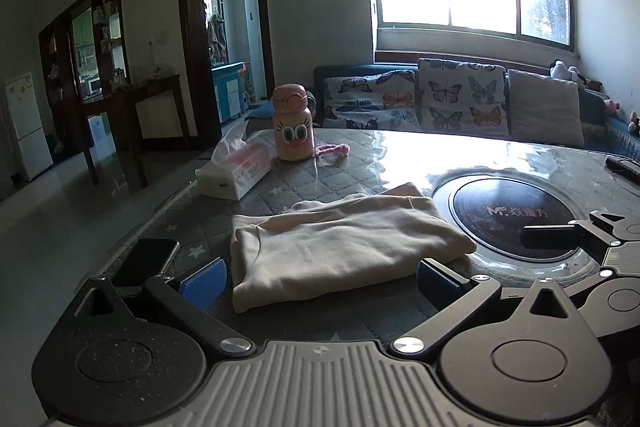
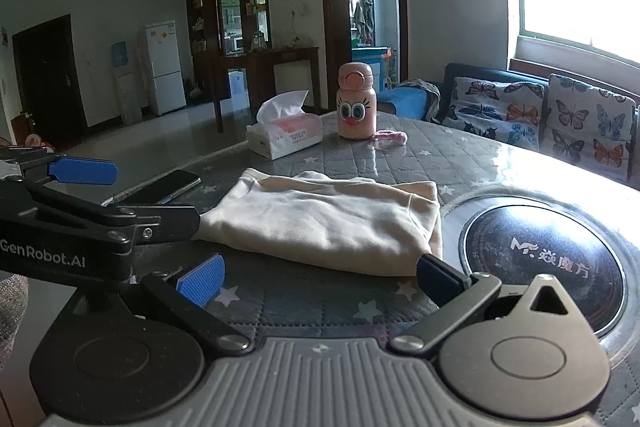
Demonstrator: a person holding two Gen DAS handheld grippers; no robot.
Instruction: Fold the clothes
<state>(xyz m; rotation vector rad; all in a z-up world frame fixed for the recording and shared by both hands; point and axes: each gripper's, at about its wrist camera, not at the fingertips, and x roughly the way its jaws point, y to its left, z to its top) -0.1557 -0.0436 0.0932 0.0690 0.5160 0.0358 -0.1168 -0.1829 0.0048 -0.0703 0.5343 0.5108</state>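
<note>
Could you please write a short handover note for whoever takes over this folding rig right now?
Left gripper: open, empty, at the near edge of the cream garment.
Right gripper: open, empty, also at the near edge.
The garment lies folded into a compact rectangle on the table, beside the round black hotplate. A phone, tissue box and pink bottle sit nearby.
Done: folding appears complete.
Left: perhaps a final tidy; no other clothes visible.
</note>
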